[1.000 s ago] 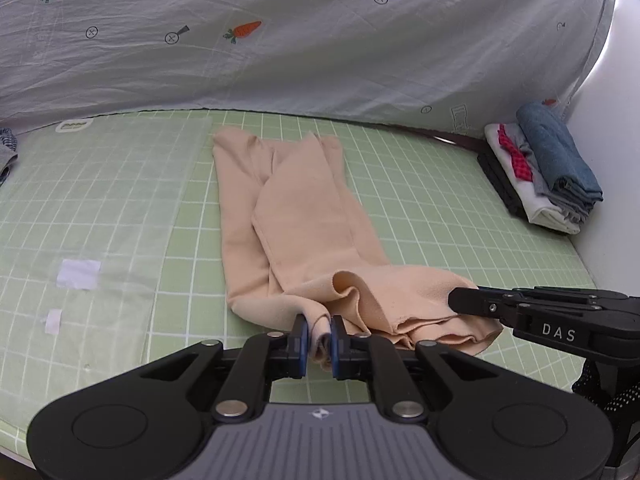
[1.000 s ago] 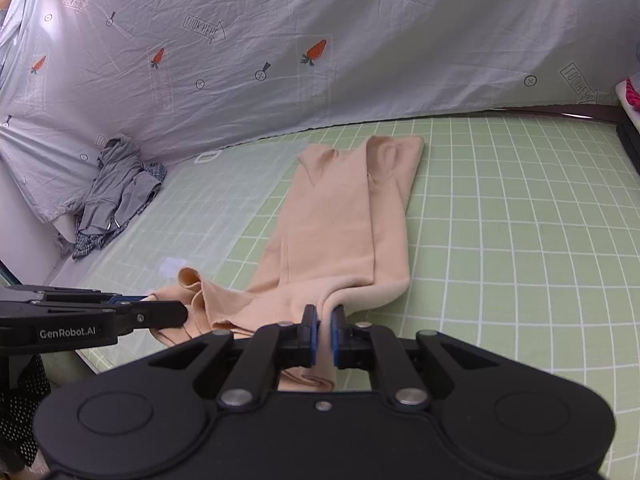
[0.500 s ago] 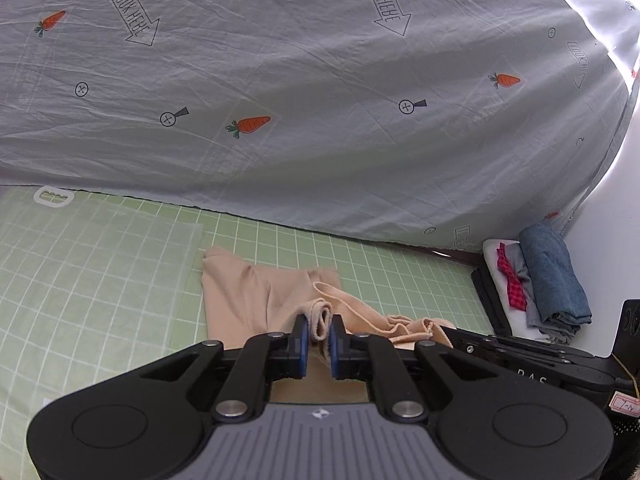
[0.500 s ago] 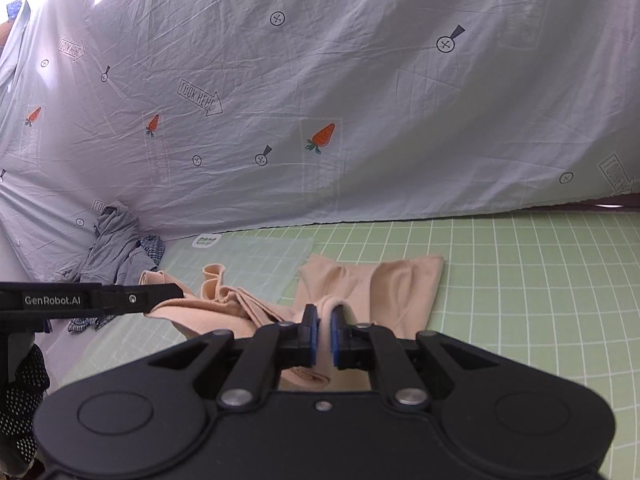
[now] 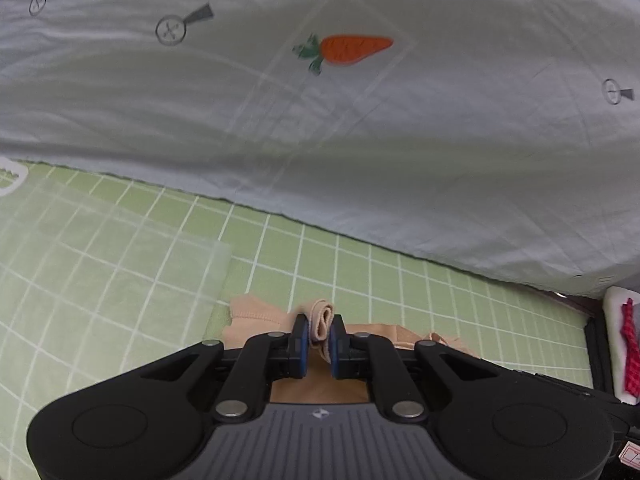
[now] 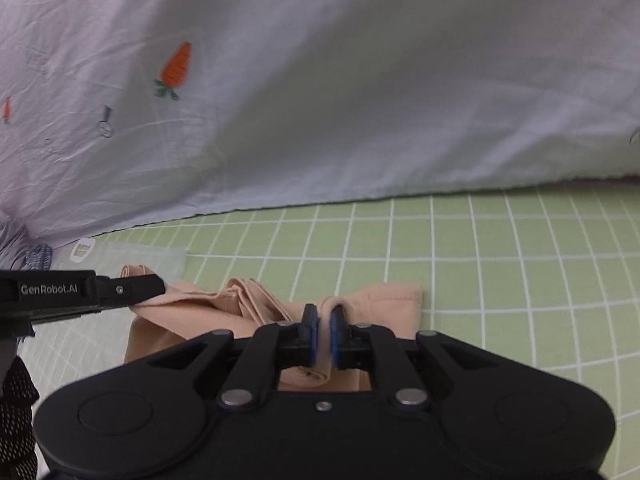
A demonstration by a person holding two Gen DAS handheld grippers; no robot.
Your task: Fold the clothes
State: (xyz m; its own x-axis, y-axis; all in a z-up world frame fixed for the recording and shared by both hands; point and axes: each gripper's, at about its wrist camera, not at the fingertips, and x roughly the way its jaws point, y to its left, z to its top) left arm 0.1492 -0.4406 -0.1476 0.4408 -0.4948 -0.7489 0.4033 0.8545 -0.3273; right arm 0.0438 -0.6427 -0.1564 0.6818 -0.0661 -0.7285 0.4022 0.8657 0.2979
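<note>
Fingers (image 5: 335, 332) of both grippers pinch the tan garment (image 6: 384, 300); its held edge should land level and square over the far hem on the green mat (image 6: 500, 264)

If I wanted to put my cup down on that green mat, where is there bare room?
To the right of the beige garment, the green grid mat lies bare up to the carrot-print sheet. Crowded: the middle, where the left tongs and right tongs pinch the garment, and the folded pile at the right edge.
</note>
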